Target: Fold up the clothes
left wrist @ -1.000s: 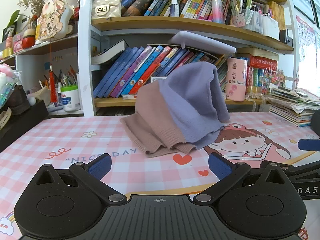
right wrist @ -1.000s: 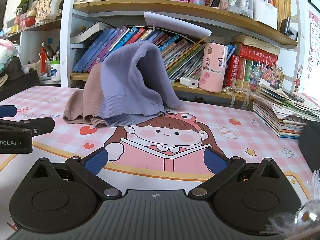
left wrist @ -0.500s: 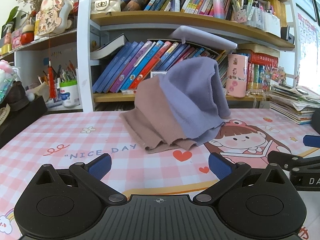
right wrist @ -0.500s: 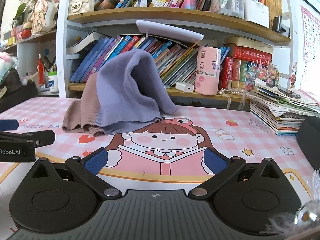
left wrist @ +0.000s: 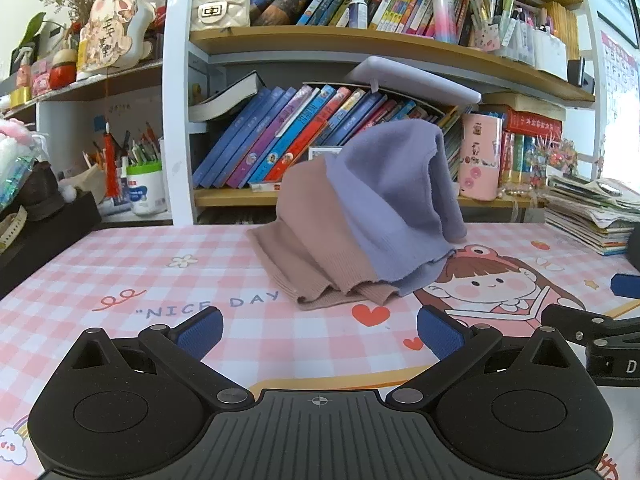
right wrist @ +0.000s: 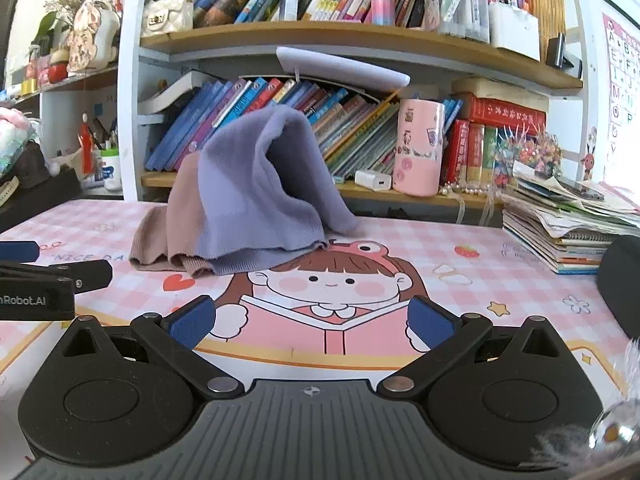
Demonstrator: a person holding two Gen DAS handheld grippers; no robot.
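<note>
Pink checkered mat, bookshelf behind; garment heaped; both tongs spread, empty.

I am operating in a home study. Evidence: crowded bookshelves, a pencil cup, and a worktop under a pink cartoon mat.

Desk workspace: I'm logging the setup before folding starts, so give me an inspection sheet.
Surface: pink checked desk mat with a cartoon girl print.
Job's things: two-tone knit garment, brown and purple, heaped in a peak, unfolded.
Clutter: stack of booklets at the mat's right edge.
Grippers: left gripper and right gripper both open, empty, short of the garment.
Cables: nothing seen.
Surroundings: bookshelf packed with books; pink cup; pen pot.
</note>
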